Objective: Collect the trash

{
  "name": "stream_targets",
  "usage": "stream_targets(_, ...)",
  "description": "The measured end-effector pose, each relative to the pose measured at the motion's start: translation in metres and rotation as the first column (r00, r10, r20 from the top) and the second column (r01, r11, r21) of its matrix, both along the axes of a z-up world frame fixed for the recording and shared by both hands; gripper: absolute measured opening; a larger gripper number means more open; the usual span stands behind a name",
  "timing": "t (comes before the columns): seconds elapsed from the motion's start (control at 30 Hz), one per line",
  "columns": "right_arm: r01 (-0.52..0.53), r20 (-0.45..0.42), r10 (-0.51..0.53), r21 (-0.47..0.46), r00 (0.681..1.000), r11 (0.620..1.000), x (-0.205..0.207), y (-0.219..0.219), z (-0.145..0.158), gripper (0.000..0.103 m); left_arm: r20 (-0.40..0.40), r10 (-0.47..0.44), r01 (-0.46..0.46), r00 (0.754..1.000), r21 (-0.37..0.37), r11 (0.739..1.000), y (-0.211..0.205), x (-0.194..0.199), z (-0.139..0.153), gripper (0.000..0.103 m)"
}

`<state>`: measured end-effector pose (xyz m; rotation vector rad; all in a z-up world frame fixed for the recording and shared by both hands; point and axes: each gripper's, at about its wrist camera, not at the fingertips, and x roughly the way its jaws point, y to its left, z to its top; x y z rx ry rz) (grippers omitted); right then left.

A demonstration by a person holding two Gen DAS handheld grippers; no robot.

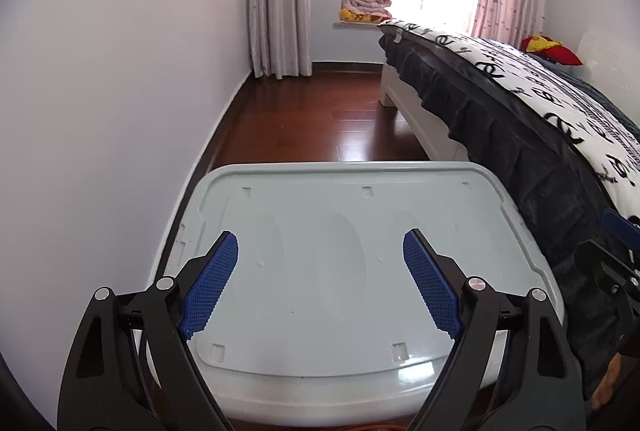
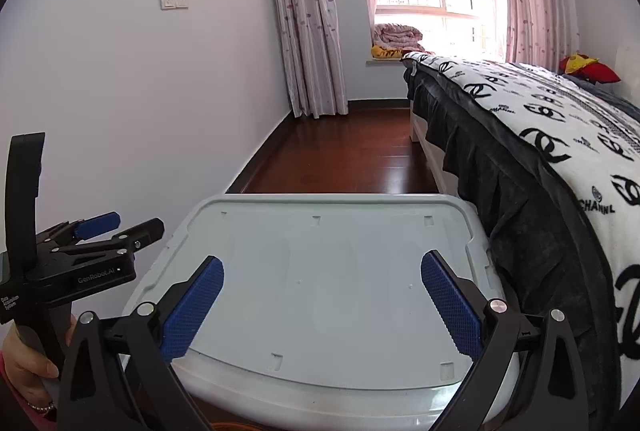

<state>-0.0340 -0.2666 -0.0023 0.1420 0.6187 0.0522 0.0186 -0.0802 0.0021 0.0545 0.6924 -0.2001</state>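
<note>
Both grippers are held above a pale grey-blue plastic storage-box lid (image 1: pixel 332 255), which is set between the white wall and the bed with the black-and-white patterned blanket (image 1: pixel 560 103). The left gripper (image 1: pixel 320 285) is spread wide with nothing between its blue ribbed pads; the right gripper (image 2: pixel 322 305) likewise. No trash can be made out on the lid or the dark red wooden floor (image 2: pixel 344 155).
</note>
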Motion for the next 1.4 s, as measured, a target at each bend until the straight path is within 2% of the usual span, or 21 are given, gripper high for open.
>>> stream_targets(0.3,-0.011,-0.043,0.011,0.009,0.999,1.000,0.008,0.001,-0.013,0.098,-0.001,-0.001,0.001,1.000,-0.008,1.000,0.005,0.002,-0.005,0.083)
stream_targets(0.67,-0.016,-0.042,0.016,0.009,0.999,1.000,0.008,-0.001,-0.013,0.098,0.042,-0.011,0.011,0.999,0.001,1.000,0.003,-0.009,0.003,0.083)
stream_targets(1.4,-0.008,-0.038,0.008,0.004,0.999,1.000,0.008,-0.002,-0.011,0.098,0.052,0.004,-0.004,0.999,0.000,1.000,0.006,-0.013,0.006,0.083)
